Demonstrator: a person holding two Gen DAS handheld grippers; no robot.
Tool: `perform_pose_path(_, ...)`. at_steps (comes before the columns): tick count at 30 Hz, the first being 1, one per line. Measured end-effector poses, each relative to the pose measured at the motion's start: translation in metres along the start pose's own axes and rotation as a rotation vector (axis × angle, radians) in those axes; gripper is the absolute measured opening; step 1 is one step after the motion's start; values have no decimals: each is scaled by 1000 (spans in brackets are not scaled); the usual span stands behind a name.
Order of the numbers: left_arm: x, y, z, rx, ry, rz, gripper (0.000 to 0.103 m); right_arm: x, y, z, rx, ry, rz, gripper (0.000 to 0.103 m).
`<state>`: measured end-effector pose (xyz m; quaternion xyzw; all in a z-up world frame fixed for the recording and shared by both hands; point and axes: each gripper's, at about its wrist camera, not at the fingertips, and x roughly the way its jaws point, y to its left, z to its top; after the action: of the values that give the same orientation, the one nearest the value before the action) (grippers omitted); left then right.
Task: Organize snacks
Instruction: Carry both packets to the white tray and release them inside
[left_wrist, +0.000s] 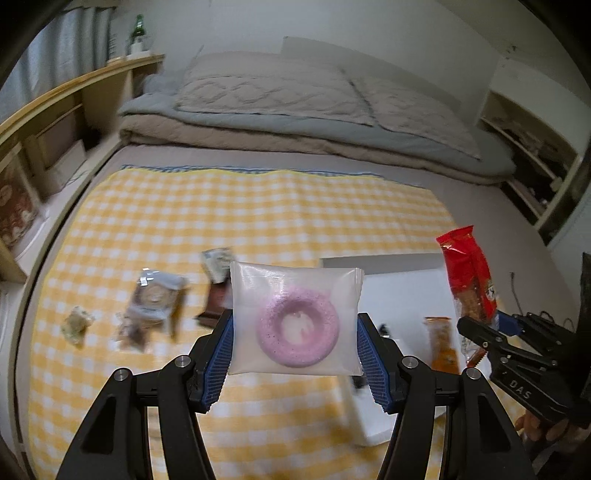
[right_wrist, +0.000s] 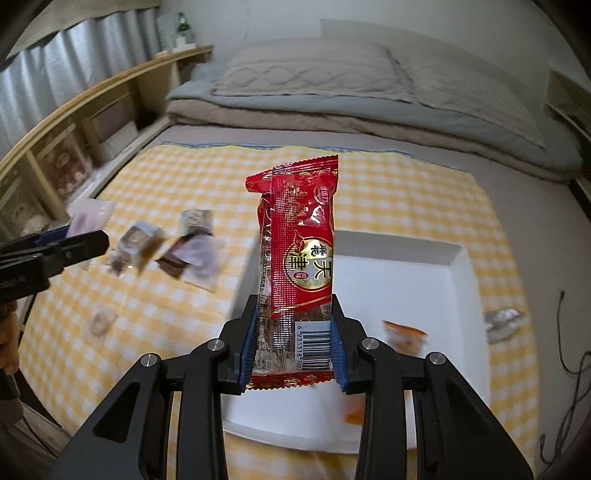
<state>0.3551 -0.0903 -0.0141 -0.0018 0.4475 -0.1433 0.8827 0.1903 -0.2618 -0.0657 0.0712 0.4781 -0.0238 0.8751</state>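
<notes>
The left gripper (left_wrist: 294, 347) is clamped on a clear packet holding a pink ring doughnut (left_wrist: 295, 323), its blue-padded fingers (left_wrist: 221, 360) pressing the packet's two side edges. The packet is held upright, clear of the yellow checked cloth (left_wrist: 258, 206) that covers the bed.

The right gripper (right_wrist: 293, 341) is clenched on the lower end of a red snack packet (right_wrist: 297, 243), which stands upright between the fingers (right_wrist: 338, 347), barcode end nearest the camera. In the left wrist view the same red packet (left_wrist: 467, 277) appears at the right, held above the white tray (left_wrist: 402, 295).

The white tray (right_wrist: 402, 266) lies on the cloth at the near right. An orange-wrapped snack (left_wrist: 441, 345) lies inside it; in the right wrist view it is partly hidden by the gripper.

Loose snacks lie on the cloth to the left of the tray, blurred in both views: a clear packet with brown contents (left_wrist: 153, 306), a dark brown packet (left_wrist: 214, 299), a grey-green packet (left_wrist: 218, 262) beyond it, and a small pale item (left_wrist: 76, 325) at the far left. A silvery wrapper (right_wrist: 502, 323) lies on the cloth just right of the tray.

Folded bedding (left_wrist: 295, 110) is stacked at the far end of the bed. A wooden shelf (left_wrist: 74, 88) runs along the left, with a green bottle (left_wrist: 137, 33) on top.
</notes>
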Motion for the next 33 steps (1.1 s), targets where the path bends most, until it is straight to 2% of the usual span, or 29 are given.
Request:
perform_pose_path(11,39,-74,0,-3,54,-126,61,-17,-90,-25,124,-2,-110,34)
perform_pose_path(13,52,-86,-2,-6,88,-145,61,-19,-103,-29,140,2,-124,34)
perform_pose_path(17,85,-104,-14,-32,211,-174,61,-19,-124,-39,167,19,-145,34)
perform_pose_path(21,119,-112,-25,-64,341,-185,61,-15,-143,-47,176,45,-161,34)
perform_pose_path(25,145,-114,-33,-84,433,-182,62,-7,-157,-55,166,79,-178,34)
perform_pose_path(27,156,-113,-35,-95,478,-158,62,0,-160,-57,157,100,-185,34)
perform_pose_path(29,167,-108,-35,-112,509,-137,62,7,-164,-60,161,123,-181,34)
perform_pose_path(33,179,-103,-31,-137,515,-120,64,18,-170,-61,186,150,-161,35)
